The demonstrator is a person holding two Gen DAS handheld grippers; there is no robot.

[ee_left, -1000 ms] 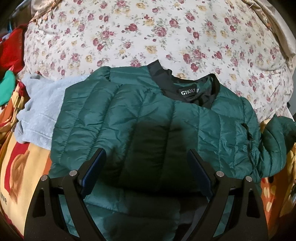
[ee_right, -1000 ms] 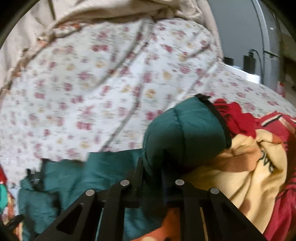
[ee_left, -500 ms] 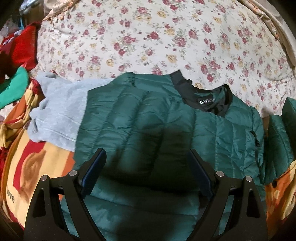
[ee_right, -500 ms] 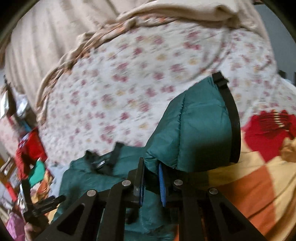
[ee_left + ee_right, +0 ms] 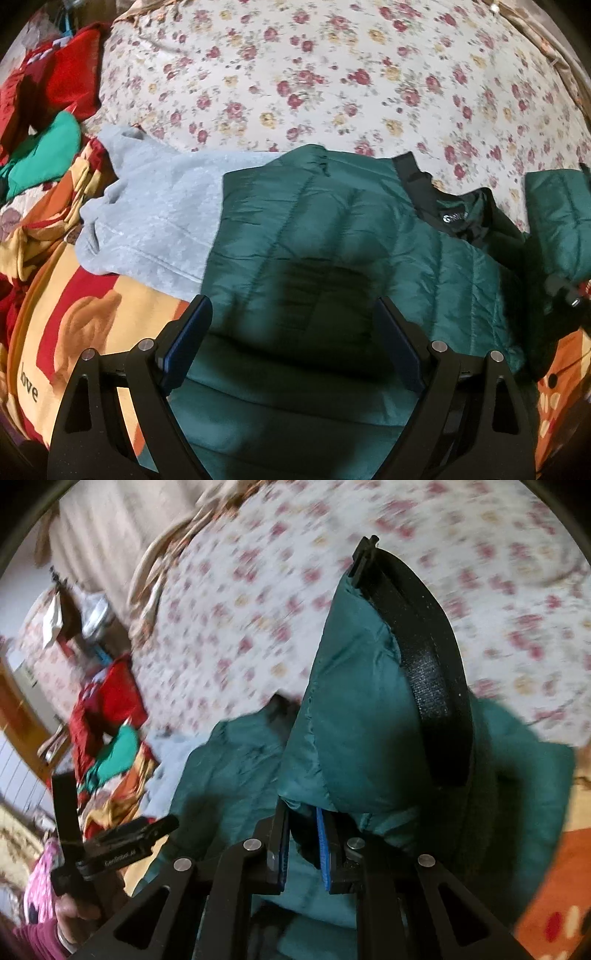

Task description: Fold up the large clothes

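A dark green quilted jacket (image 5: 332,236) lies flat on the bed, its black collar (image 5: 443,206) toward the flowered quilt. My left gripper (image 5: 293,314) hovers open over the jacket's lower body with nothing between its fingers. My right gripper (image 5: 301,819) is shut on the jacket's sleeve (image 5: 354,709), which stands up in front of the camera with its black cuff (image 5: 424,657) on top. In the left wrist view that sleeve (image 5: 554,218) rises at the far right. The left gripper (image 5: 92,849) also shows at the lower left of the right wrist view, held by a hand.
A light grey garment (image 5: 155,218) lies under the jacket's left side. Beneath them is an orange, red and yellow blanket (image 5: 74,317). A flowered quilt (image 5: 332,74) fills the back, with red and green clothes (image 5: 48,110) heaped at the left.
My right gripper has swung the sleeve from the right side in over the jacket's body. The left gripper has drifted left, staying open; the jacket sits further right in its view.
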